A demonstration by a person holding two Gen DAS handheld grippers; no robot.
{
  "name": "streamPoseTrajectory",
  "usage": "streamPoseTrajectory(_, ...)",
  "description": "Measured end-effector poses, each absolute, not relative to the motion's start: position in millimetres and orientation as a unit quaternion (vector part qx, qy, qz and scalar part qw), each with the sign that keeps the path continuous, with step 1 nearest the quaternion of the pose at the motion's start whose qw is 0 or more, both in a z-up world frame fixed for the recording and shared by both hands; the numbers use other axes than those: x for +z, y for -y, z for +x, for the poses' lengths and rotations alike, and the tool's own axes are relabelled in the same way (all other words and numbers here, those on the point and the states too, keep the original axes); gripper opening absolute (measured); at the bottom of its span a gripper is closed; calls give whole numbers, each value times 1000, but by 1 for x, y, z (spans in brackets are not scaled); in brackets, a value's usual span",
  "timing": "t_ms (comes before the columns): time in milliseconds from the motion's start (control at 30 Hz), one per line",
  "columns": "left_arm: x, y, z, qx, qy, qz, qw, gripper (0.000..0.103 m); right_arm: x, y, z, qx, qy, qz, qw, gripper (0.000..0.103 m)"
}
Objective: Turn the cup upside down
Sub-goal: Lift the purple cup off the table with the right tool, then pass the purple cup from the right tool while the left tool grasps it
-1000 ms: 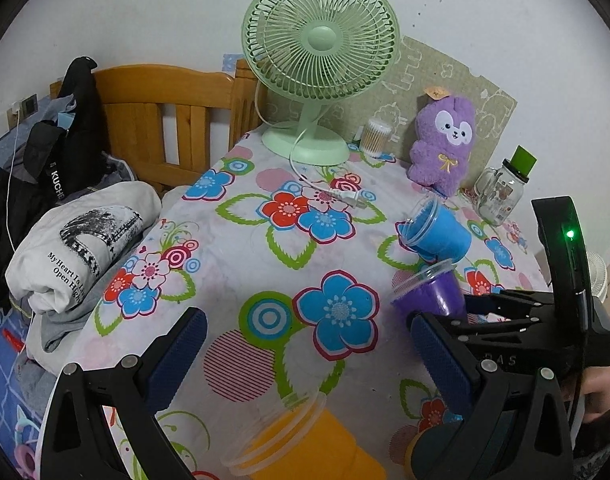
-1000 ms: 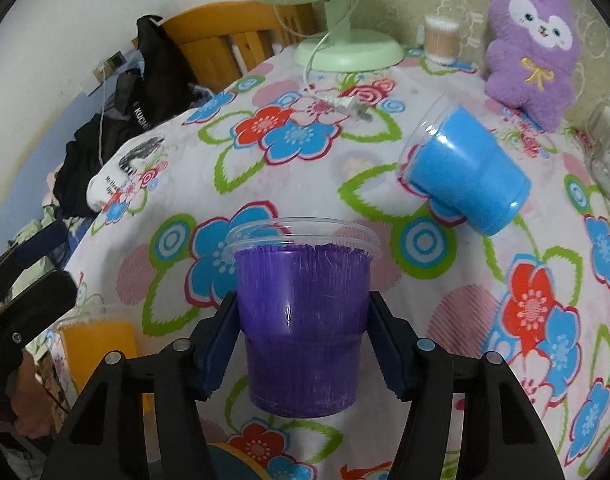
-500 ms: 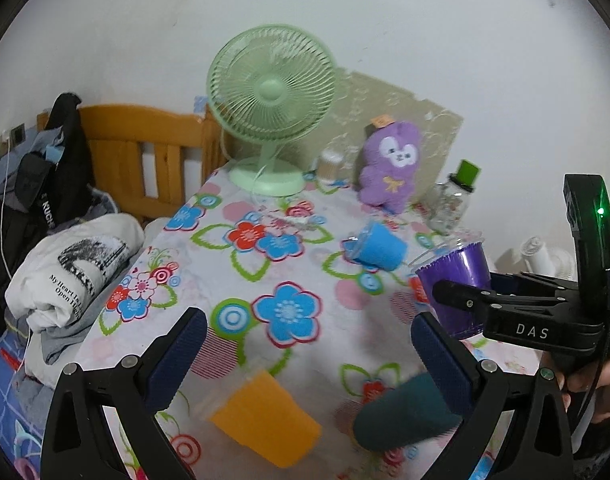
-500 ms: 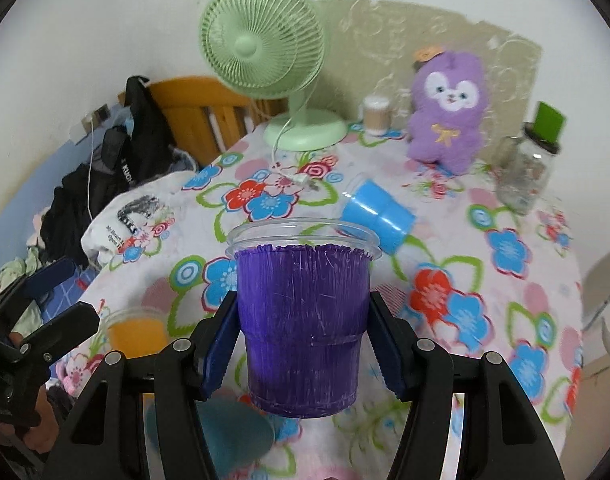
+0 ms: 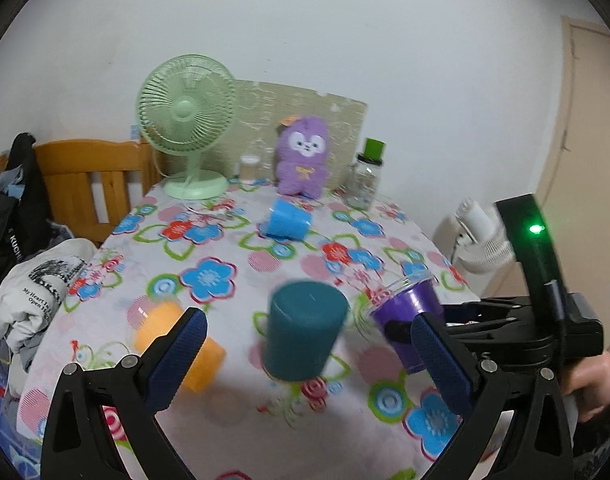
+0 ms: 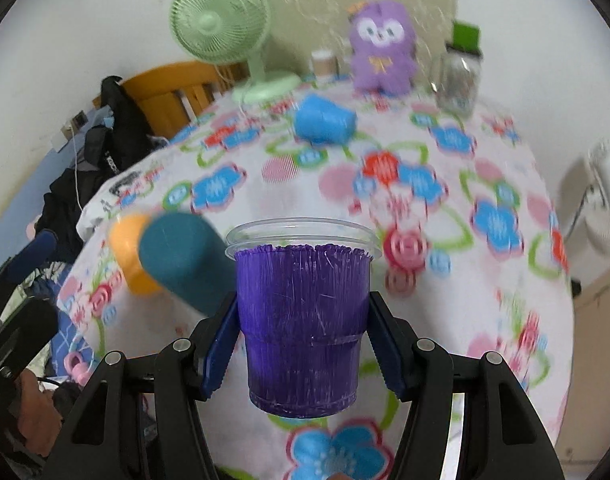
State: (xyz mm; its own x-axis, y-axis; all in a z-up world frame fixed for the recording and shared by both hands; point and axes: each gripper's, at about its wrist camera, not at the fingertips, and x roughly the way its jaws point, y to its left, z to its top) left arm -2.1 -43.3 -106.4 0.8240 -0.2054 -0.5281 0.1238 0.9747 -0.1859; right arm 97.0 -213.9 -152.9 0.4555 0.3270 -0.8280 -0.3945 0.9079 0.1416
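My right gripper [image 6: 303, 344] is shut on a purple plastic cup [image 6: 301, 320], rim up, held upright above the near part of the flowered table [image 6: 485, 240]. The cup also shows in the left wrist view [image 5: 405, 320], at the right, in the right gripper [image 5: 505, 332]. My left gripper [image 5: 305, 360] is open and empty, near the table's front edge. A teal cup [image 5: 305, 332] stands bottom up between its fingers, farther off. An orange cup [image 5: 177, 340] lies on its side at the left. A blue cup [image 5: 287, 220] lies on its side farther back.
At the back of the table stand a green fan [image 5: 187, 120], a purple plush toy [image 5: 303, 160], a small jar [image 5: 249, 168] and a glass jar with a green lid [image 5: 367, 176]. A wooden chair [image 5: 93, 184] with clothes is at the left. A white fan [image 5: 481, 236] is off the right edge.
Both grippers have pulled back and up from the table, so more of it shows. The purple cup stays upright in the right gripper. The left gripper stays open.
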Motion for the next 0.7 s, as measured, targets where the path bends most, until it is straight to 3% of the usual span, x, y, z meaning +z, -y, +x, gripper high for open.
streamPoseTrajectory(533,-140,62,-27,-103,-321,-68,939,103,-199,222,82,203,-527,-20,825,67)
streamPoseTrajectory(600,-139,62,-26,-102,-321,-67,939,103,-197,223,84,207,-529,-11,823,82)
streamPoseTrajectory(700,-138,63,-26,-105,-319,-69,939,103,-188,231,84,207,-519,5,829,93)
